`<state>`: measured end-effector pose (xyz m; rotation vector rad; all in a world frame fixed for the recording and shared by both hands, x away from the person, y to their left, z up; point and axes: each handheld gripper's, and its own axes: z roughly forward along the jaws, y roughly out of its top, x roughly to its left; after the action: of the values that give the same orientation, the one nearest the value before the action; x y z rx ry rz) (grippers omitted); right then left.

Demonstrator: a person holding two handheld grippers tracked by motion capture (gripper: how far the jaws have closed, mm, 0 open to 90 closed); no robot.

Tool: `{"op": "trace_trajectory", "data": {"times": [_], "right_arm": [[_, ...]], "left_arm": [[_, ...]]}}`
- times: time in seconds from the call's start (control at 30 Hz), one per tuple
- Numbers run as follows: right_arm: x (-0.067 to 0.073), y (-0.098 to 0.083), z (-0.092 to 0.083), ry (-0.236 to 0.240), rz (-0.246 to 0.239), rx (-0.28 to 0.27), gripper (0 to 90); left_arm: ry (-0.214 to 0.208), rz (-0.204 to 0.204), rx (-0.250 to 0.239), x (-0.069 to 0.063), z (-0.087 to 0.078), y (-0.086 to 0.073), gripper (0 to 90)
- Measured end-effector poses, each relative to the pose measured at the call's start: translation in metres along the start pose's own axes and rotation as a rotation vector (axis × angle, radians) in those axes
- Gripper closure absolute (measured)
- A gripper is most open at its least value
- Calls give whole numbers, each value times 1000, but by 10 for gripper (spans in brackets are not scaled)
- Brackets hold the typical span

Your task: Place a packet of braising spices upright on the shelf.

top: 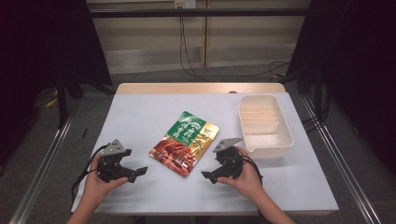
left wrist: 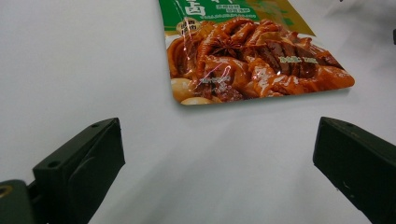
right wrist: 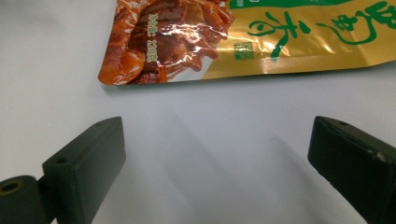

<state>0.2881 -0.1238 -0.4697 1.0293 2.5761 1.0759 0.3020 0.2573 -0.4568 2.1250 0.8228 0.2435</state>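
Packet: one flat, glossy foil packet lay near the middle of the table, between my two grippers — green and gold at the far end, a shiny print of braised meat at the near end, corners rounded, film creased and catching the light.
Table: one smooth, matt white top with a pale wooden strip along its far edge.
Bin: one cream plastic bin, oblong with rounded corners, stood to the right of the packet and apart from it; I counted ribbed dividers across its far half and a plain near half.
Left gripper: my left gripper sat just left of the packet's near corner, its two blocky black jaws wide apart with nothing between them but bare table.
Right gripper: my right gripper sat just right of that near end — jaws likewise spread wide, holding nothing, the packet's edge lying beyond their tips.
Count: two grippers, two hands, one packet, one bin.
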Motion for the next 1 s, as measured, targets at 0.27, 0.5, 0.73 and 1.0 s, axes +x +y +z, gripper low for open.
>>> {"op": "trace_trajectory", "data": {"times": [0.27,0.5,0.73,1.0], "right_arm": [[-2,8,2,12,4,6,44],[-11,26,8,36,44,20,48],[-27,49,18,44,73,32,65],[-47,79,26,18,100,48,70]], "left_arm": [[-3,1,12,2,0,1,17],[15,10,16,3,-1,1,18],[3,-5,28,2,2,1,21],[5,5,29,4,1,2,25]]}}
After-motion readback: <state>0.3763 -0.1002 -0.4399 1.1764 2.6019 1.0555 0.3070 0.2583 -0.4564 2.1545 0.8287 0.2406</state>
